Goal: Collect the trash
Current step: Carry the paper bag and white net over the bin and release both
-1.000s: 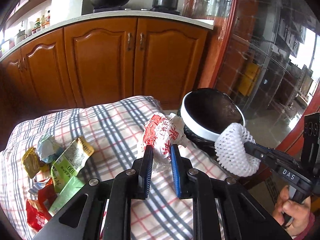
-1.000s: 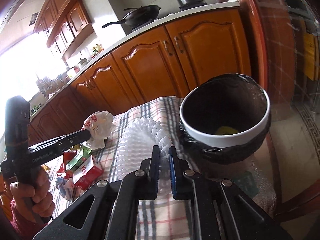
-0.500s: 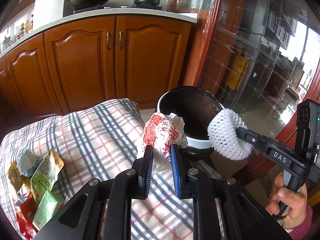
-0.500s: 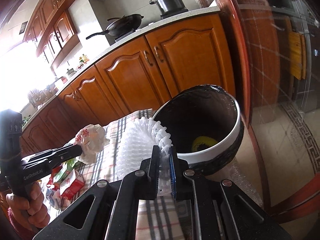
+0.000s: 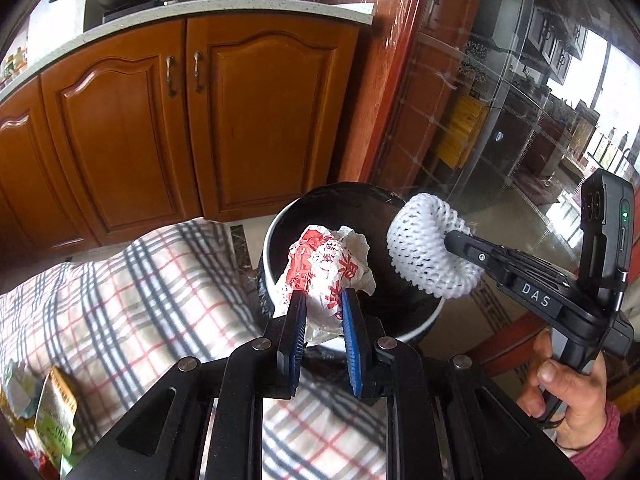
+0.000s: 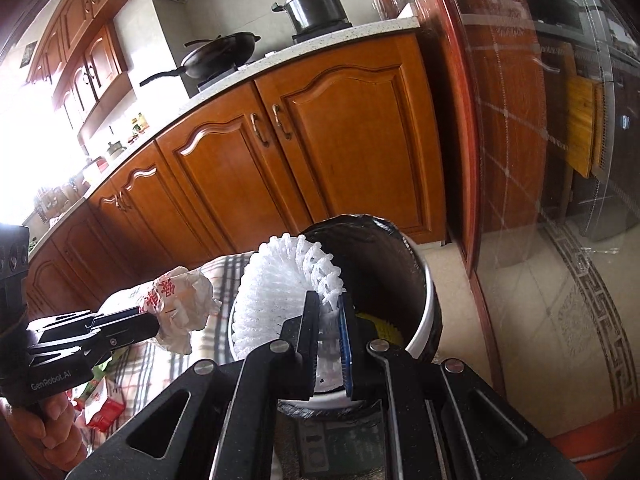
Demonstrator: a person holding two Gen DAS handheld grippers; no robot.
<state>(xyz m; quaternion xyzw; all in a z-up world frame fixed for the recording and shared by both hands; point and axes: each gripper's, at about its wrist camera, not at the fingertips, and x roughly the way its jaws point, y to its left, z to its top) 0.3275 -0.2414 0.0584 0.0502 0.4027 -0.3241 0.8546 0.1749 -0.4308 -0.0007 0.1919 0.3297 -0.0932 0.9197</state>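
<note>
The left gripper (image 5: 322,304) is pinching a crumpled white wrapper with red print (image 5: 326,268) between its blue-padded fingers (image 5: 298,332), and is holding it over the near rim of the trash bin (image 5: 416,330), a round bin with a white rim and a black liner that is standing just past the edge of the plaid tablecloth (image 5: 132,292). The right gripper (image 6: 329,312) is clamping a white foam fruit net (image 6: 280,296), its jaws nearly pressed together on the mesh, and the net is hanging above the bin's open mouth; from the left wrist view the same net is showing as a white ring at the tip of the right tool, to the right of the wrapper and apart from it. Something yellow (image 6: 378,326) is lying at the bottom of the bin. A hand (image 5: 568,392) in a pink sleeve is gripping the handle of the right tool at the lower right, and the other hand (image 6: 44,428) is gripping the left tool at the lower left of the right wrist view. More packets (image 5: 54,412), green and yellowish, are lying on the cloth at the far left, well apart from the bin. Behind, wooden cabinet doors (image 5: 224,120) are running under a pale countertop, where a black wok (image 6: 220,54) and a steel pot (image 6: 316,8) are sitting on the stove
</note>
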